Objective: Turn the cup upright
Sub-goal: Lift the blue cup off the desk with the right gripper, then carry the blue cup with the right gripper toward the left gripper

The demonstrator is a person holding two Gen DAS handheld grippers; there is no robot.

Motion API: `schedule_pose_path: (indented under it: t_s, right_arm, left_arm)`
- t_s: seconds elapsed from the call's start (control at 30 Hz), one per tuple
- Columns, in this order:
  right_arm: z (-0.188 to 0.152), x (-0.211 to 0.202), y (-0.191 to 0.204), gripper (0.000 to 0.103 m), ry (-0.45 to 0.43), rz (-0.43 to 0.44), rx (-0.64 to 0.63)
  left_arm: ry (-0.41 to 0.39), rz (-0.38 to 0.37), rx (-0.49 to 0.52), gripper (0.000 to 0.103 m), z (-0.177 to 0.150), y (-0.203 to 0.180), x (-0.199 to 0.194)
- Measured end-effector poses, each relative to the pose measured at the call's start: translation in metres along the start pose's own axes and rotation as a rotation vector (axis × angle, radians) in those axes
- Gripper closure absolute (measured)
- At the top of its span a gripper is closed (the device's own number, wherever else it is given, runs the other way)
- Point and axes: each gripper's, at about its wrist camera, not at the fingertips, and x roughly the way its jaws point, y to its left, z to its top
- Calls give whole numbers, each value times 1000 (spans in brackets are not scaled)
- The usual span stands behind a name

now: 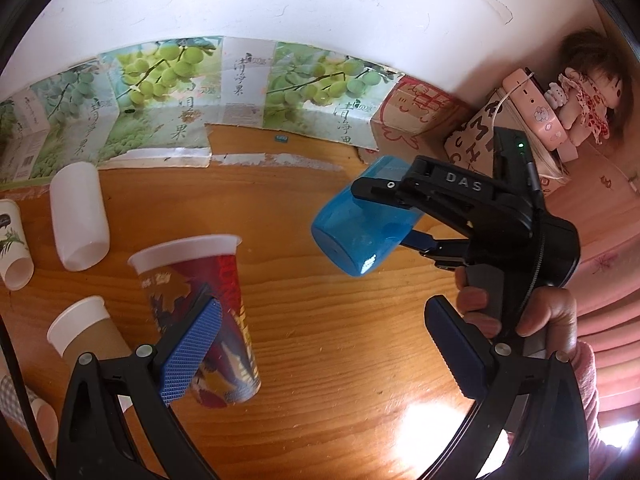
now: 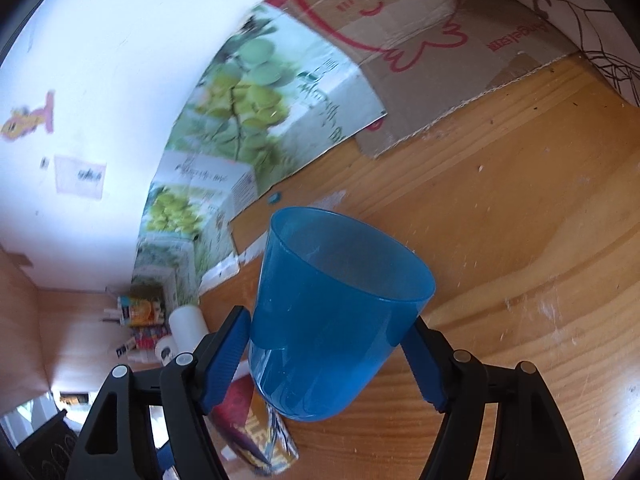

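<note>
A translucent blue plastic cup (image 2: pixel 336 320) is held between the two blue pads of my right gripper (image 2: pixel 328 360), above the wooden table (image 2: pixel 520 240). In the left wrist view the same blue cup (image 1: pixel 360 224) hangs tilted in the air, its base toward the camera and its mouth toward the wall, clamped by the right gripper (image 1: pixel 404 216). My left gripper (image 1: pixel 320 348) is open and empty, low over the table, with its left pad in front of an upright red printed paper cup (image 1: pixel 200 300).
A white plastic cup (image 1: pixel 78 216) and a printed paper cup (image 1: pixel 14 244) lie on their sides at the left. A brown paper cup (image 1: pixel 84 332) stands near the left pad. Grape-printed cardboard (image 1: pixel 168 100) lines the wall. A doll (image 1: pixel 588 92) and boxes sit at the back right.
</note>
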Motion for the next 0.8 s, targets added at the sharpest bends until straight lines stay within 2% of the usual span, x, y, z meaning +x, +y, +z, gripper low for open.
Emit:
schedule_pose_path:
  t_s: [0.43, 0.8]
  right_arm:
    - [-52, -14, 30, 28, 106, 52, -168]
    - [-105, -33, 44, 28, 186, 43, -274]
  left_arm:
    - [-7, 69, 34, 1, -33, 8, -27]
    - [-9, 42, 69, 1, -74, 23, -51]
